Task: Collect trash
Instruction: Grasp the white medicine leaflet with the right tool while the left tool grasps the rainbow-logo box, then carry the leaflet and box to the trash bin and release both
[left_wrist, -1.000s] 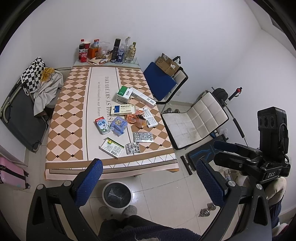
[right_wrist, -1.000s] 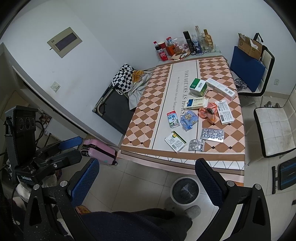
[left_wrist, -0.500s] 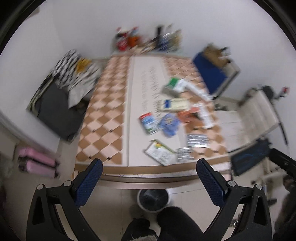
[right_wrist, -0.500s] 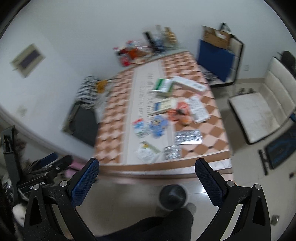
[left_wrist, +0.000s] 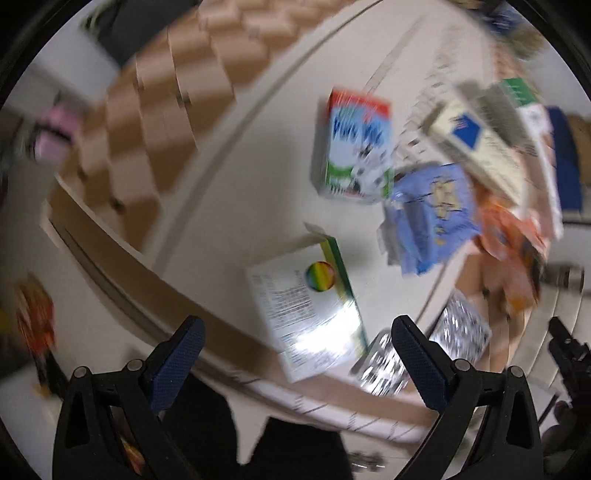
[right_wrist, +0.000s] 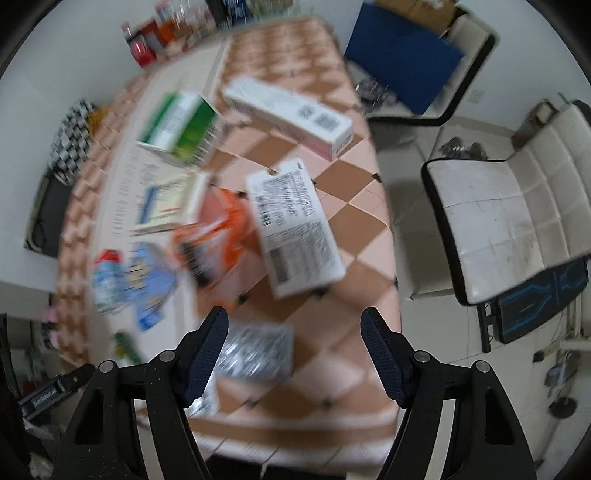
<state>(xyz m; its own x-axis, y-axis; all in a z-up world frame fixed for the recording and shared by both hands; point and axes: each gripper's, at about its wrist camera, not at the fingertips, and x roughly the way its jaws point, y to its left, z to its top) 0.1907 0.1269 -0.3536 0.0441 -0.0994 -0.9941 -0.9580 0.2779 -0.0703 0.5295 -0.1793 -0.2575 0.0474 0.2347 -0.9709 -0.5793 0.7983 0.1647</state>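
**Inspector:** Two claws are over the worktop (right_wrist: 354, 206), both frames smeared by motion. State of each?

**Assistant:** The left claw (left_wrist: 295, 350) is spread wide with nothing between its pads. The right claw (right_wrist: 295, 350) is also apart, its jaws closing; nothing is gripped, though a foil blister sheet (right_wrist: 255, 350) lies on the worktop below its left pad.

**Inspector:** Where is the trash?

**Assistant:** All of it lies on the worktop. In the left wrist view, a white box with a green edge and a rainbow disc (left_wrist: 314, 306) lies just above the claw at 12 o'clock. A small milk carton (left_wrist: 354, 144) with a red top lies beyond it, a crumpled blue wrapper (left_wrist: 428, 218) at 1 o'clock, an orange wrapper (left_wrist: 509, 240) at 2 o'clock, and two foil blister packs (left_wrist: 461, 332) beside the right pad.

**Inspector:** Any legible writing?

**Assistant:** None I can read. The white flat box (right_wrist: 295, 225) at 12 o'clock in the right wrist view carries dense black print and barcodes, blurred. A long white and pink box (right_wrist: 291, 110) farther off shows square codes. A green and white box (right_wrist: 181, 125) sits at 11 o'clock, and a cream box with a blue patch (right_wrist: 166, 203) at 10 o'clock; their text is unreadable.

**Inspector:** Surroundings?

**Assistant:** A white padded chair (right_wrist: 509, 214) at 3 o'clock, and bottles (right_wrist: 147, 40) at the worktop's far end.
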